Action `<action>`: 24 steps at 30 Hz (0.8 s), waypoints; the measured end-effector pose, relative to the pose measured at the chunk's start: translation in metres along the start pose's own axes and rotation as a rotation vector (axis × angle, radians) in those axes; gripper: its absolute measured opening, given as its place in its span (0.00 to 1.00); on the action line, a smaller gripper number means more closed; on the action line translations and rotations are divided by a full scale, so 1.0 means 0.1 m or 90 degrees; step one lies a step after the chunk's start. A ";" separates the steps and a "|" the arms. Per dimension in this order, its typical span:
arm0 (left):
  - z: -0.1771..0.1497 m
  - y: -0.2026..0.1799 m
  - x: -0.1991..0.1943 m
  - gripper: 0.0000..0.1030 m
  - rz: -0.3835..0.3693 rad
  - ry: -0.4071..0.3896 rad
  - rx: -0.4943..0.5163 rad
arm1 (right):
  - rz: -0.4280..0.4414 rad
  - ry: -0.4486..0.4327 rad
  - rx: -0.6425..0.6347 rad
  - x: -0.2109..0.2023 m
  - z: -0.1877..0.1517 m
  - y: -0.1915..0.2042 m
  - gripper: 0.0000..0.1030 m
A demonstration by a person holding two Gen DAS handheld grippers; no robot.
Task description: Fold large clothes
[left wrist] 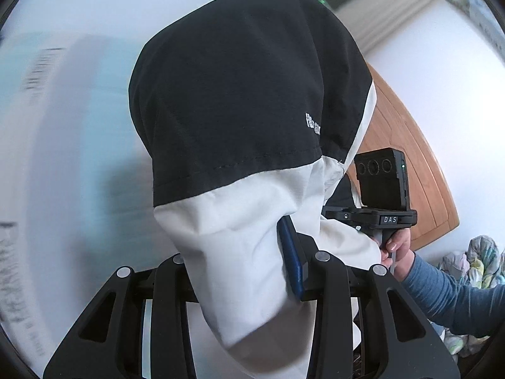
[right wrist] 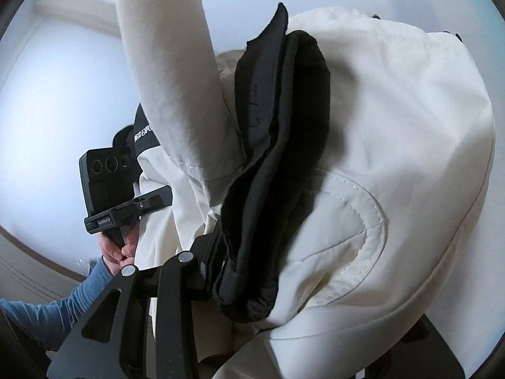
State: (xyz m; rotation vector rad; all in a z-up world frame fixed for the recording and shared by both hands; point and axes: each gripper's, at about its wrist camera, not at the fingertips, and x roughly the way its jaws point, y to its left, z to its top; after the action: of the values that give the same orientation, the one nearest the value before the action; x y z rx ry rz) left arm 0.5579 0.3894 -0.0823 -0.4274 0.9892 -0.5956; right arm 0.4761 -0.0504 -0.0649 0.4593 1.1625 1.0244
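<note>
A large black and cream jacket (left wrist: 240,101) hangs in the air in front of the left wrist camera, black panel above, cream cloth below. My left gripper (left wrist: 268,252) is shut on the cream cloth, which drapes over its fingers. In the right wrist view the same jacket (right wrist: 394,132) fills the frame, with a cream sleeve (right wrist: 170,72) and a black lining fold (right wrist: 277,145). My right gripper (right wrist: 221,265) is shut on that black fold and cream cloth. Each view shows the other gripper, the right one (left wrist: 383,186) and the left one (right wrist: 109,186), held in a hand.
A wooden door (left wrist: 410,164) stands at the right of the left wrist view, with a pile of patterned cloth (left wrist: 473,262) low beside it. Pale walls and ceiling lie behind. The left side of that view is blurred.
</note>
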 end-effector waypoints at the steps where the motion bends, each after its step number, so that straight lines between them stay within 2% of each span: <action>1: -0.03 0.13 -0.21 0.36 0.009 -0.006 -0.003 | 0.009 0.007 -0.010 0.23 0.04 0.20 0.34; 6: -0.23 0.98 -1.44 0.36 0.065 -0.042 -0.033 | 0.046 0.045 -0.056 1.33 0.35 1.05 0.34; 11: -0.45 1.57 -2.48 0.36 0.118 -0.076 -0.059 | 0.084 0.083 -0.102 2.35 0.52 1.84 0.34; 16: -0.65 2.17 -3.45 0.36 0.173 -0.115 -0.097 | 0.128 0.112 -0.128 3.19 0.58 2.44 0.33; 17: -0.71 2.31 -3.63 0.36 0.183 -0.121 -0.109 | 0.134 0.117 -0.131 3.28 0.54 2.48 0.34; 18: -0.79 2.47 -3.81 0.36 0.194 -0.125 -0.119 | 0.146 0.128 -0.131 3.19 0.52 2.48 0.34; 20: -0.89 2.69 -3.98 0.37 0.208 -0.129 -0.136 | 0.155 0.146 -0.132 3.51 0.49 2.58 0.34; 21: -0.92 2.82 -4.06 0.37 0.214 -0.132 -0.145 | 0.157 0.154 -0.133 3.23 0.57 2.54 0.34; 23: -1.08 3.03 -4.13 0.37 0.225 -0.136 -0.162 | 0.157 0.169 -0.131 3.46 0.49 2.49 0.34; 24: -1.17 3.14 -4.16 0.37 0.233 -0.141 -0.171 | 0.156 0.178 -0.128 3.68 0.41 2.60 0.34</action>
State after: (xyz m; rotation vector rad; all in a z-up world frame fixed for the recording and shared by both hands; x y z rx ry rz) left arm 0.3692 0.8883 -0.0554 -0.5221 0.9074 -0.0815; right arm 0.4190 0.3984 -0.0469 0.3093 1.2546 1.4382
